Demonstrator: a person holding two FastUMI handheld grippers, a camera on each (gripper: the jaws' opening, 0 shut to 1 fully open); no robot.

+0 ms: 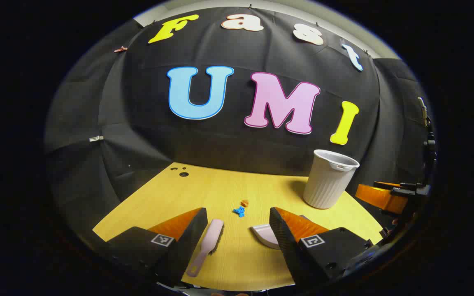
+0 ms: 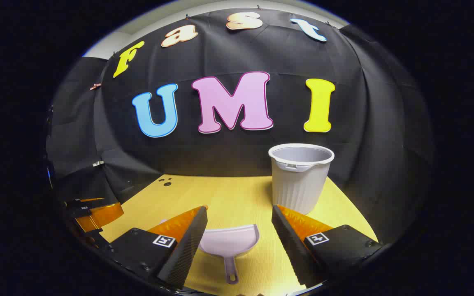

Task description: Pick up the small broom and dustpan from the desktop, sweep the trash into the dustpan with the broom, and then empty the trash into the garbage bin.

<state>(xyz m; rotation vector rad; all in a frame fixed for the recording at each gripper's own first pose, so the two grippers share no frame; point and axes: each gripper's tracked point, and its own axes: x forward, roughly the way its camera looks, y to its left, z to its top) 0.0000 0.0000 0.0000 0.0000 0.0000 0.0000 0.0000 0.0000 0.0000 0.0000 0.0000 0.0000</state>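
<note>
On the yellow wooden surface (image 1: 228, 185), the pale pink plastic broom (image 1: 207, 244) lies between the left tool's (image 1: 237, 236) spread fingers, the lilac plastic dustpan (image 2: 229, 242) between the right tool's (image 2: 239, 238), both unpinched; blue and orange trash scraps (image 1: 241, 208) sit near the white ribbed bin (image 2: 299, 179).

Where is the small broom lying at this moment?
In the left gripper view, the small broom lies flat on the desktop, beside the left gripper's near finger, with the dustpan opposite.

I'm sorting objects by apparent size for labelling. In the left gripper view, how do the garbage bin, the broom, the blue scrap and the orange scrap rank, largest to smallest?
1. Garbage bin, clearly largest.
2. Broom, though it lies nearer the camera.
3. Blue scrap and orange scrap: both tiny, too alike to rank.
</note>
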